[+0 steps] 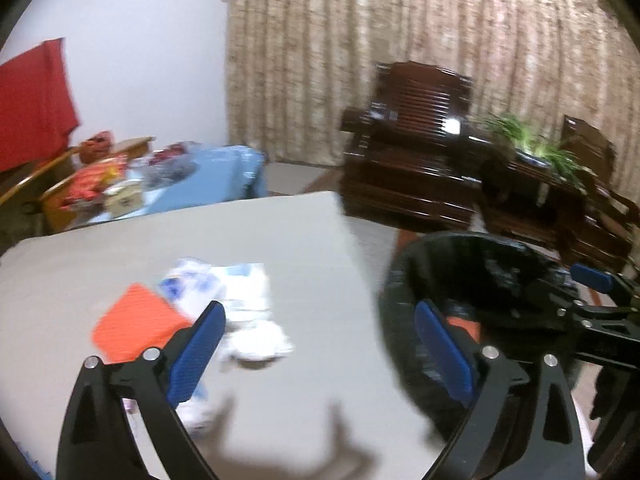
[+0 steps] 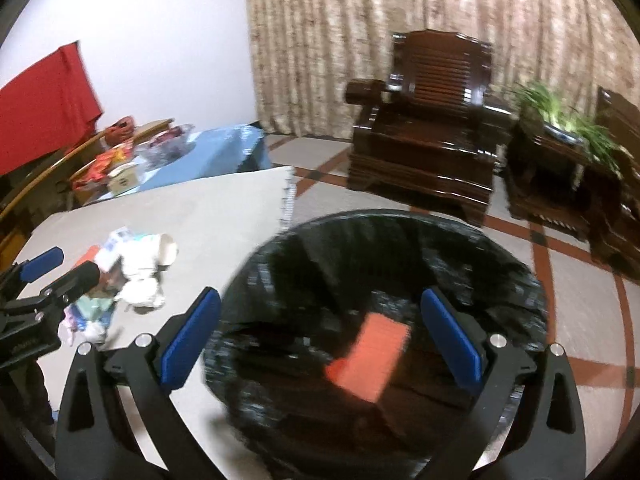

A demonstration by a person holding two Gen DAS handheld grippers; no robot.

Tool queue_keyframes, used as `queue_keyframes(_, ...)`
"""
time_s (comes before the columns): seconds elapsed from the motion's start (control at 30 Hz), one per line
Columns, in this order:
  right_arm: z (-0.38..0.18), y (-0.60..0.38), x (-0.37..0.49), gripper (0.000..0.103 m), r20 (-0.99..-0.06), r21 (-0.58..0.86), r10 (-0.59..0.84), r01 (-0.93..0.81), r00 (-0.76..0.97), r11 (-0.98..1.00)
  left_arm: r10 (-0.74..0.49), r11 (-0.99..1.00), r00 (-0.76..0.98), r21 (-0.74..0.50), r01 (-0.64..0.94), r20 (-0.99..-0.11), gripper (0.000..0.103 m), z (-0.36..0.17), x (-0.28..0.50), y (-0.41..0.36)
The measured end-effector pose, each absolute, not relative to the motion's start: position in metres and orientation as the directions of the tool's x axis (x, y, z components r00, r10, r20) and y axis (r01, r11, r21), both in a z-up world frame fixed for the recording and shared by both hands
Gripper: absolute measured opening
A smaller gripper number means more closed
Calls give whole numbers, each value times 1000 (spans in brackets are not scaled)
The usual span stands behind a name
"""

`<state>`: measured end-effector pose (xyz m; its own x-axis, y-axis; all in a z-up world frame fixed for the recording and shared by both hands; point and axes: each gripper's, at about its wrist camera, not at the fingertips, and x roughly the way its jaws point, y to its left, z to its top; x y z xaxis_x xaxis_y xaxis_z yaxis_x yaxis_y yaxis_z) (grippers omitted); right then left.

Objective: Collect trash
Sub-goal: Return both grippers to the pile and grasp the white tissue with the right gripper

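Both hand-held grippers, left (image 1: 320,352) and right (image 2: 320,340), gape empty beside the bin rim (image 2: 400,216)

bin mouth (image 2: 380,240) open, table (image 1: 280,232) seemingly half-cluttered

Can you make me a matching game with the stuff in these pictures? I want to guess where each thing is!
Things:
1. orange card
2. white crumpled paper
3. green plant
4. red cloth

Places:
A. hanging by the white wall
B. on the grey table
C. inside the black trash bin
D. on the dark wooden stand

Pairs: 1-C, 2-B, 3-D, 4-A
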<state>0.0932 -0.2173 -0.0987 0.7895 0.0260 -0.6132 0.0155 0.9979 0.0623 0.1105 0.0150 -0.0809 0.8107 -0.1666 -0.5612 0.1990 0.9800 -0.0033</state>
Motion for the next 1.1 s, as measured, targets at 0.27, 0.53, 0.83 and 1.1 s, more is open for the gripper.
queue_keyframes(0.27,-98,-152,117,98,-604,53,129,-122,787,991,19,1000,815,18,-11,-579,93,-94,117,99)
queue_keyframes(0.53,-105,-105,144,98,-607,23,183,-213,773,977,66,994,776,-24,-104,-627,88,-110,133,149)
queue_keyframes(0.83,-123,-51,172,97,-622,-19,239,-320,746,947,-30,983,724,-151,-103,-689,71,-128,158,172)
queue_keyframes(1.1,-154,-22,197,97,-673,5,273,-364,688,931,-89,976,710,-204,-78,-699,45,-141,162,180)
